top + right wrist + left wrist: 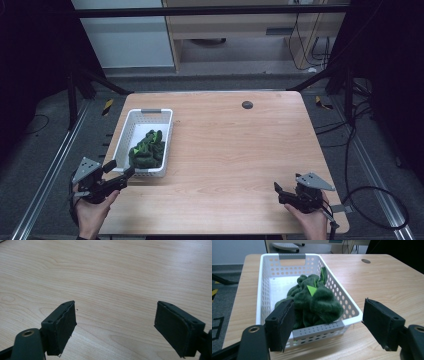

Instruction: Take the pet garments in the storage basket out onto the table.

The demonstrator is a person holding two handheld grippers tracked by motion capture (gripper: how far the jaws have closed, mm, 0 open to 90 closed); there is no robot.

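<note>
A white perforated basket (131, 131) stands on the left part of the wooden table (235, 145), and a dark green plush cloth (147, 151) is bunched in its near half. In the left gripper view the cloth (317, 302) shows small bright green tags and rests against the basket's (262, 290) near wall. My left gripper (120, 169) hovers just in front of that near end. It is open (328, 315), and its pads touch nothing. At the table's front right my right gripper (281, 194) is low over bare wood, open (115, 307), with nothing between its jaws.
A small dark round hole (247, 104) sits near the table's far edge, also seen in the left gripper view (365, 261). Black frame legs and cables (365, 190) lie on the floor around the table. A wooden cabinet (240, 30) stands beyond.
</note>
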